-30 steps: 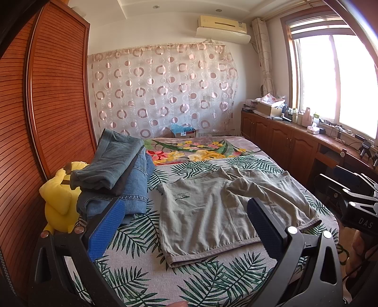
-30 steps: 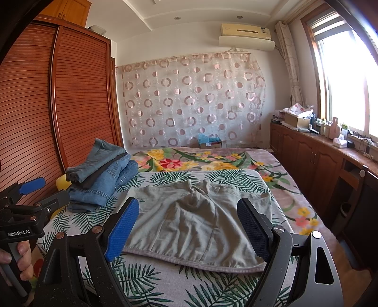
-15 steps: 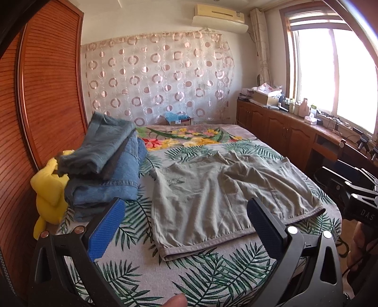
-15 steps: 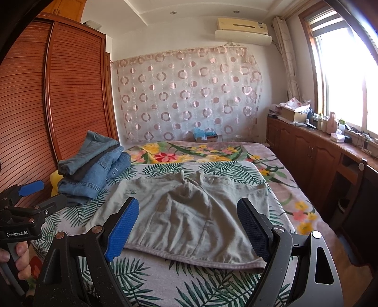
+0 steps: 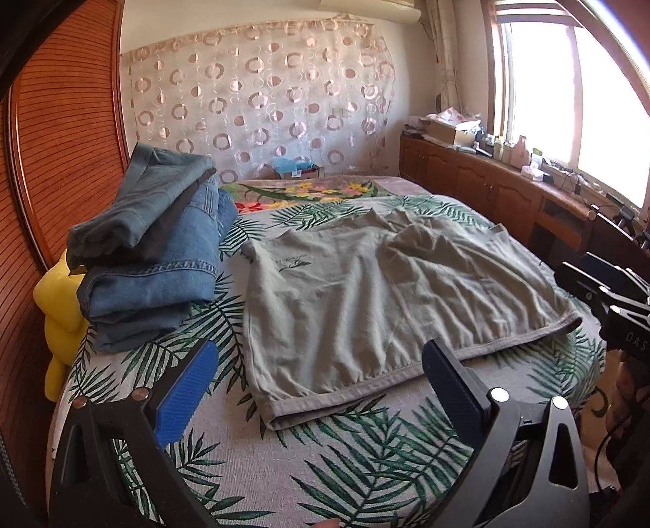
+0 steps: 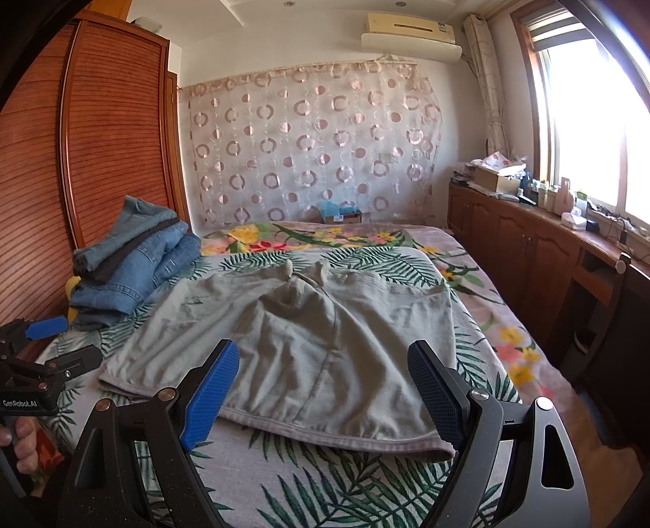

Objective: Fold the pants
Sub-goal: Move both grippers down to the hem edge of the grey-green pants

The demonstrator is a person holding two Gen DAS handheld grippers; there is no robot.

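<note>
Pants point(image 5: 365, 300) in pale olive-grey lie spread flat across the middle of a bed point(image 5: 365, 455) covered in a palm-leaf print, waistband toward the near edge and legs bunched toward the far end. Both tongs hover above the near edge of the bed with their blue-padded arms spread wide and nothing between them: the left gripper point(image 5: 317, 390) frames the waistband's left part, the right gripper point(image 6: 323, 390) frames its right part, and neither touches the cloth. A stack of folded jeans point(image 5: 150, 252) sits just beside the pants on the left, apart from them, resting partly against a yellow plush toy point(image 5: 57, 308) wedged by the slatted wooden wardrobe point(image 5: 61, 134). Beyond the leaf-print cover a floral blanket point(image 6: 325, 237) runs to the far end of the bed, where a small cardboard box point(image 6: 343, 213) holds something blue. A circle-patterned curtain point(image 6: 308, 142) hangs behind, with an air conditioner point(image 6: 410, 34) above it. Wooden cabinets point(image 6: 516, 239) under the bright window point(image 6: 601, 113) carry an open box and assorted bottles; their contents are too small to tell
</note>
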